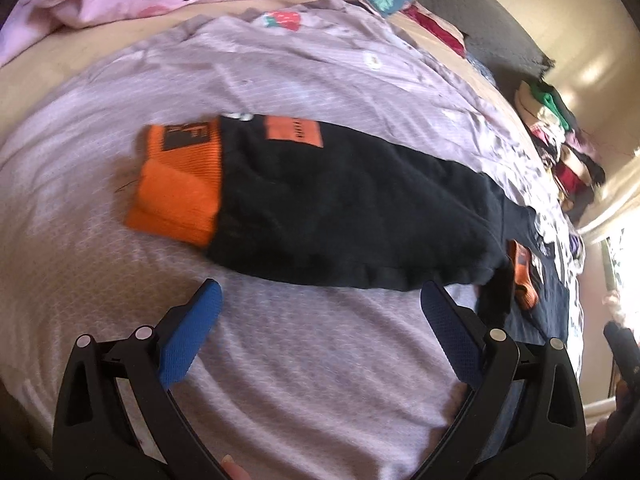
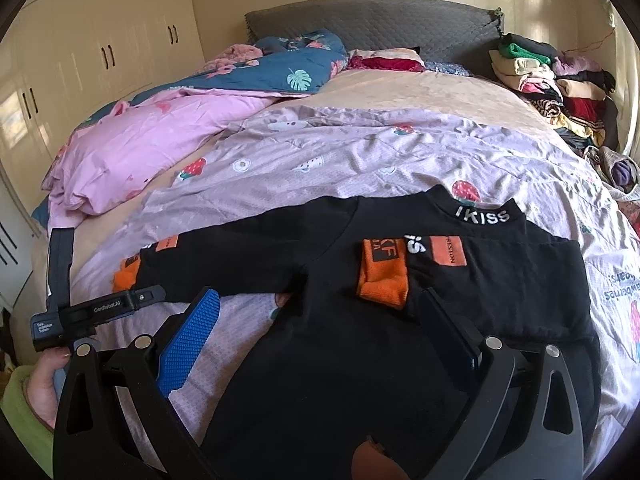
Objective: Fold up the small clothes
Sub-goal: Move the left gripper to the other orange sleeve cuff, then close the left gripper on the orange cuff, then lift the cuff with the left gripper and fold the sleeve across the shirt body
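A small black long-sleeved top (image 2: 340, 340) with orange cuffs lies flat on the lilac sheet (image 2: 340, 160). Its right sleeve is folded in over the chest, with that orange cuff (image 2: 382, 280) on the body. Its left sleeve (image 1: 340, 208) stretches out sideways, ending in an orange cuff (image 1: 176, 196). My left gripper (image 1: 320, 308) is open and empty, just short of the left sleeve's near edge. My right gripper (image 2: 320, 320) is open and empty, hovering over the top's body. The left gripper also shows at the left of the right wrist view (image 2: 100, 308).
A pink quilt (image 2: 152, 148) and a blue leaf-print quilt (image 2: 292, 68) lie bunched at the far left of the bed. A stack of folded clothes (image 2: 552, 80) sits at the far right by the grey headboard (image 2: 368, 20). Cream wardrobes (image 2: 100, 40) stand at the left.
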A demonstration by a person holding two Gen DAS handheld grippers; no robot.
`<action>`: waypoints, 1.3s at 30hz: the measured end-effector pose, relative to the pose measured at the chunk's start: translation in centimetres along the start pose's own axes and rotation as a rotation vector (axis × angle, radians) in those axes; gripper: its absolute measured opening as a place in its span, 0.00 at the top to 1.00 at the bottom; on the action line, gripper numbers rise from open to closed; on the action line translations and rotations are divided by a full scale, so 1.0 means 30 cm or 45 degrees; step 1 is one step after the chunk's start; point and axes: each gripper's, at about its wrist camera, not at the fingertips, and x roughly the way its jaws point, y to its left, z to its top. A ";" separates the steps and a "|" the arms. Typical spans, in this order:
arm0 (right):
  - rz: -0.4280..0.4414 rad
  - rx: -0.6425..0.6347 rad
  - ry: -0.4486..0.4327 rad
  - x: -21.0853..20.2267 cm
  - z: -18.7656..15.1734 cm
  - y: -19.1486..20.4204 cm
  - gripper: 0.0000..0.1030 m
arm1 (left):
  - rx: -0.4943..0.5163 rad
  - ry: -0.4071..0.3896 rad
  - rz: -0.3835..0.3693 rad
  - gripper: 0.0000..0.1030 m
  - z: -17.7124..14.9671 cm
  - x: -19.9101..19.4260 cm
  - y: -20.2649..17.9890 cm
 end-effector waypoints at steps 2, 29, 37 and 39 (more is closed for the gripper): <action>-0.004 -0.002 0.006 0.003 -0.007 0.003 0.04 | -0.020 -0.005 0.011 0.10 0.006 0.009 0.019; -0.002 0.076 0.055 0.057 -0.036 -0.058 0.05 | 0.035 -0.255 -0.118 0.92 0.203 -0.062 -0.065; -0.037 0.136 0.009 -0.010 -0.041 -0.128 0.04 | 0.145 -0.266 -0.269 0.93 0.224 -0.094 -0.272; -0.052 0.165 -0.011 -0.036 -0.042 -0.160 0.04 | 0.177 -0.266 -0.298 0.93 0.224 -0.095 -0.325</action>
